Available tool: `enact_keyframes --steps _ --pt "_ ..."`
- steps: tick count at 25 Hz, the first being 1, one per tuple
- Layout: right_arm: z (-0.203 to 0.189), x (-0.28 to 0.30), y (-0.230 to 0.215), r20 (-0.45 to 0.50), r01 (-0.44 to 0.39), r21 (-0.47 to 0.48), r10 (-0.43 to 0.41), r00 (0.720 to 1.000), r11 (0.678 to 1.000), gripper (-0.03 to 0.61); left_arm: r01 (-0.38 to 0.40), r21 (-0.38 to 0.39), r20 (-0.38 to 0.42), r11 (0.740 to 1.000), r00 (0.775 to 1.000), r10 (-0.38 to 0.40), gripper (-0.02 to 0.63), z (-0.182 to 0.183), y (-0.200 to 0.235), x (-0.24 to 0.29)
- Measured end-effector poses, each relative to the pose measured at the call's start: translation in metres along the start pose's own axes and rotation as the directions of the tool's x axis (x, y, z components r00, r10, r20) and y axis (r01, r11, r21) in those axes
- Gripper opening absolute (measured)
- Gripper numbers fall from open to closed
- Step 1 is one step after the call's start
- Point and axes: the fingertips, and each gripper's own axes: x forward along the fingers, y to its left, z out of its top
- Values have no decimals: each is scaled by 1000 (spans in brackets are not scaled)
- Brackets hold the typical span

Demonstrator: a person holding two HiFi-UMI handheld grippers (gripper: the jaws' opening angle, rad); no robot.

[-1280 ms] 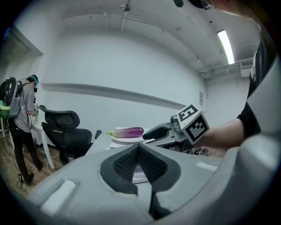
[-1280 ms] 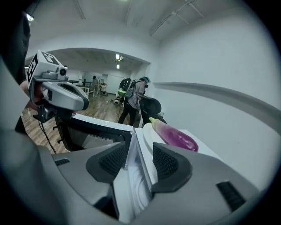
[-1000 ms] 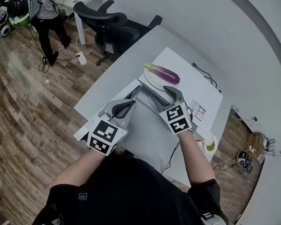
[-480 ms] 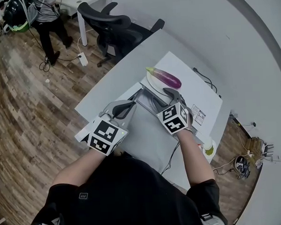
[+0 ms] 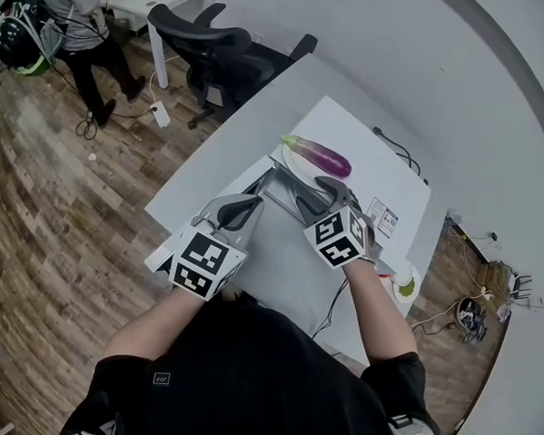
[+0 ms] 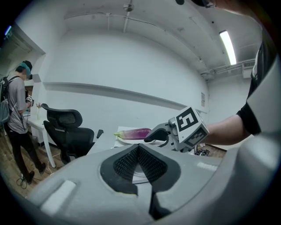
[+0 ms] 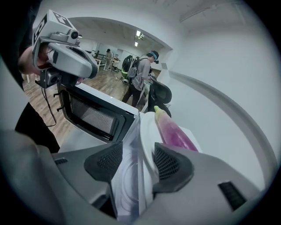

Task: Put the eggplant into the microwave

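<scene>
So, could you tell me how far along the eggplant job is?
Done: the microwave door stands open. In hand: the right hand-held gripper has the rim of the white plate between its open jaws, and the eggplant lies on that plate, not yet inside. Left: closing on the plate and moving it in. The left hand-held gripper is shut and empty.
</scene>
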Motion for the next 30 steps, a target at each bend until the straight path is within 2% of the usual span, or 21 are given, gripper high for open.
enact_keyframes --steps 9,14,20,24,27,30 --pt "-2 18 -9 -42 77 -94 -82 996 993 230 1 7 1 1000 1000 -1 9 2 1 -8" --pt "1 11 -13 -15 157 -141 -160 987 978 99 6 6 -10 1000 1000 -6 9 -2 2 -11" --pt "1 5 -9 -12 228 -190 -235 972 955 72 35 18 -29 999 999 -35 9 -5 3 -16" --pt "2 0 -6 4 304 -250 -313 950 919 57 70 42 -14 997 997 -70 9 2 0 -20" --pt "3 -6 -6 16 378 -328 -395 918 866 34 98 60 2 993 995 -98 9 7 -6 -24" --pt "-2 -7 -2 -1 409 -396 -446 895 822 31 129 84 5 988 992 -130 9 10 -11 -30"
